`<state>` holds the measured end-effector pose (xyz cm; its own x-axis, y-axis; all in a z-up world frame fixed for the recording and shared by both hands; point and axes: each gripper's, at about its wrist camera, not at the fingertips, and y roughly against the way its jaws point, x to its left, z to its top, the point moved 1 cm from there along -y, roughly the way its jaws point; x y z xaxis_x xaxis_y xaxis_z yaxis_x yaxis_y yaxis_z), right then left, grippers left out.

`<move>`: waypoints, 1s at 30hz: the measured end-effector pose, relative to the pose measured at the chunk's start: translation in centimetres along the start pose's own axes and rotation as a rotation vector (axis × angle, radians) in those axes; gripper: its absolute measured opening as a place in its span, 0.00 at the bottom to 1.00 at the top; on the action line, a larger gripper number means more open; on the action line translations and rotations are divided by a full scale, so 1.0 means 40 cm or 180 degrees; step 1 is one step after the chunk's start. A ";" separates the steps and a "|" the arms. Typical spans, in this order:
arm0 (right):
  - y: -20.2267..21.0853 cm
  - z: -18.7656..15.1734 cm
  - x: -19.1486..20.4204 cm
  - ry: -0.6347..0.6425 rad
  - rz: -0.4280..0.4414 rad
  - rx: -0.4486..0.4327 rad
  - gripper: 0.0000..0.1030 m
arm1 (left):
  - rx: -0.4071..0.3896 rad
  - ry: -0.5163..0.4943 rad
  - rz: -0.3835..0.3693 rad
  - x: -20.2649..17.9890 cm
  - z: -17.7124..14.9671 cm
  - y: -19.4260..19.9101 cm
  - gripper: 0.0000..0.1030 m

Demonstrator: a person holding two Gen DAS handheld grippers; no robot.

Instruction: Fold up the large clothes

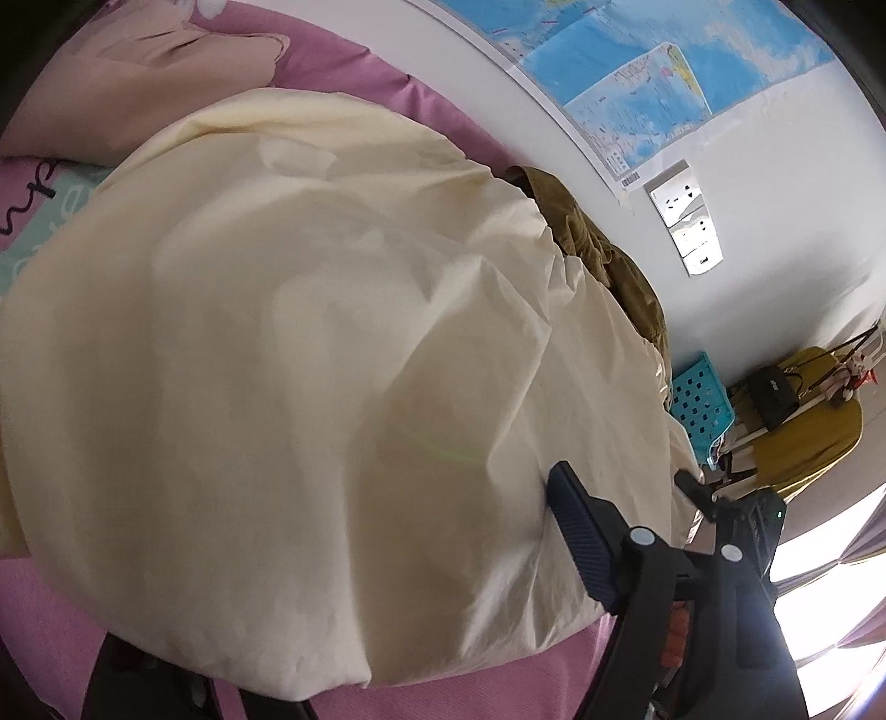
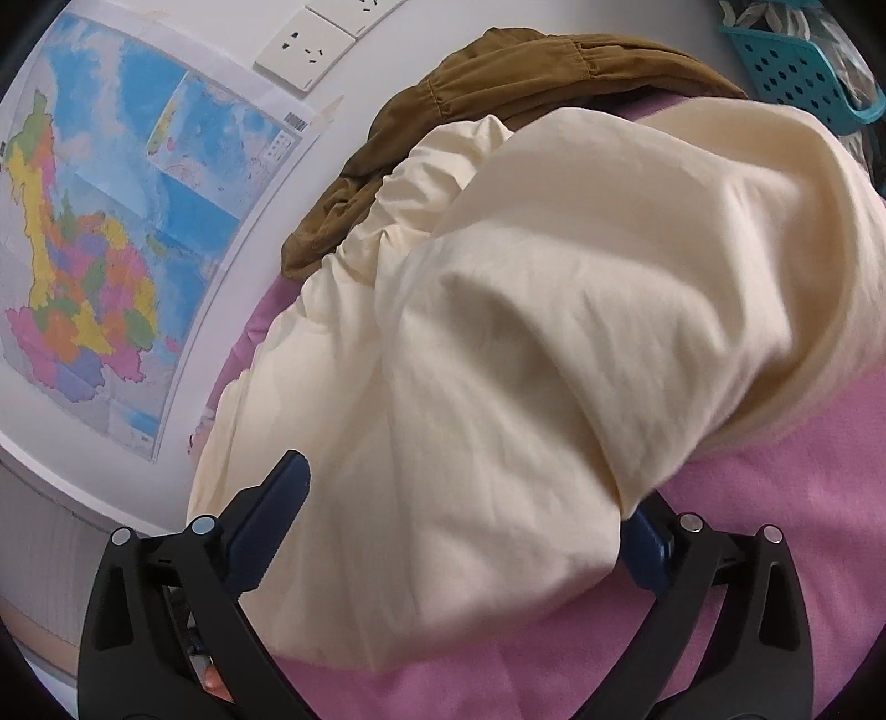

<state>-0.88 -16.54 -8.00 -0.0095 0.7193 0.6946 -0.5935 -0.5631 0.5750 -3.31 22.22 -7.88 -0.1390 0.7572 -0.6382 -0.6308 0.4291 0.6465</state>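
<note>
The cream garment (image 1: 288,354) lies bunched and partly folded on the pink bedsheet (image 1: 50,626), covering most of the bed surface in both views. Its fabric is creased, with a rounded folded edge at the near side and a gathered hem toward the far side.

Left gripper (image 1: 626,482): jaws stand apart. The left blue pad rests against the near right edge of the cream garment; the right finger sits clear of the cloth, over its edge. No fabric is pinched between them.

Right gripper (image 2: 465,498): jaws stand wide apart. The near fold of the cream garment (image 2: 526,343) lies between the two fingers and drapes over the right-hand one, hiding its tip. The pads do not press on the cloth.

A brown corduroy garment (image 2: 443,105) lies crumpled at the far side, touching the cream garment and close to the wall. A map (image 2: 111,221) is fixed on the white wall, with wall sockets (image 2: 304,50) beside it. A teal perforated basket (image 2: 797,77) stands at the far right. In the left wrist view, a peach cloth (image 1: 144,72) lies at the far left of the bed, and a yellow garment with a black bag (image 1: 769,393) hangs at the right.
</note>
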 end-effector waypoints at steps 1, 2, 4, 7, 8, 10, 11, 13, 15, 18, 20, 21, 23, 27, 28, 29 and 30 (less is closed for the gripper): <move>-0.008 0.004 0.005 0.0039 -0.0019 -0.0020 0.96 | -0.0002 -0.0012 0.0016 -0.004 0.001 -0.002 0.73; -0.012 0.006 0.008 0.0047 -0.0025 -0.0041 0.96 | -0.0006 -0.0024 0.0040 -0.007 0.002 -0.003 0.73; -0.022 0.007 0.017 0.0138 -0.0077 -0.0044 0.92 | -0.0003 -0.0049 0.0080 -0.016 0.005 -0.008 0.73; -0.024 0.008 0.004 0.0124 -0.0019 0.0000 0.70 | 0.0012 -0.0086 0.0154 -0.023 0.012 -0.013 0.72; -0.023 0.009 -0.001 0.0107 0.0020 0.0013 0.62 | 0.0014 -0.0091 0.0175 -0.025 0.013 -0.014 0.71; -0.021 0.012 -0.007 0.0103 0.0082 0.0044 0.52 | 0.0016 -0.0112 0.0211 -0.026 0.014 -0.014 0.68; -0.021 0.012 -0.008 0.0107 0.0100 0.0054 0.49 | 0.0018 -0.0123 0.0224 -0.027 0.015 -0.016 0.67; -0.022 0.016 -0.017 0.0041 0.0193 0.0094 0.49 | 0.0021 -0.0136 0.0238 -0.028 0.015 -0.017 0.65; -0.021 0.023 -0.022 -0.0056 0.0321 0.0113 0.56 | 0.0026 -0.0157 0.0255 -0.029 0.016 -0.019 0.63; -0.029 0.031 0.008 0.0032 0.0386 0.0171 0.79 | 0.0051 -0.0174 0.0230 -0.029 0.019 -0.024 0.64; -0.040 0.028 0.032 0.0126 0.0297 0.0147 0.87 | 0.0091 -0.0186 0.0145 -0.028 0.021 -0.026 0.76; -0.046 0.025 0.041 0.0198 0.0216 0.0137 0.87 | 0.0102 -0.0210 0.0102 -0.030 0.023 -0.029 0.77; -0.050 0.023 0.042 0.0250 0.0157 0.0102 0.81 | 0.0088 -0.0247 0.0131 -0.035 0.021 -0.031 0.77; -0.046 0.036 -0.001 0.0078 0.0255 0.0156 0.50 | 0.0063 -0.0265 0.0143 -0.034 0.022 -0.034 0.75; -0.046 0.039 -0.009 0.0028 0.0305 0.0180 0.48 | 0.0066 -0.0259 0.0141 -0.034 0.023 -0.034 0.73; -0.045 0.041 -0.014 -0.0008 0.0336 0.0185 0.45 | 0.0065 -0.0251 0.0154 -0.033 0.024 -0.034 0.69; -0.044 0.040 -0.016 -0.0019 0.0347 0.0189 0.42 | 0.0068 -0.0255 0.0182 -0.033 0.025 -0.034 0.67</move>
<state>1.47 -16.68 -8.77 -0.0665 0.6502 0.7568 -0.5407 -0.6610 0.5204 -1.50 21.13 -7.50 -0.1123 0.8174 -0.5650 -0.6071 0.3936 0.6903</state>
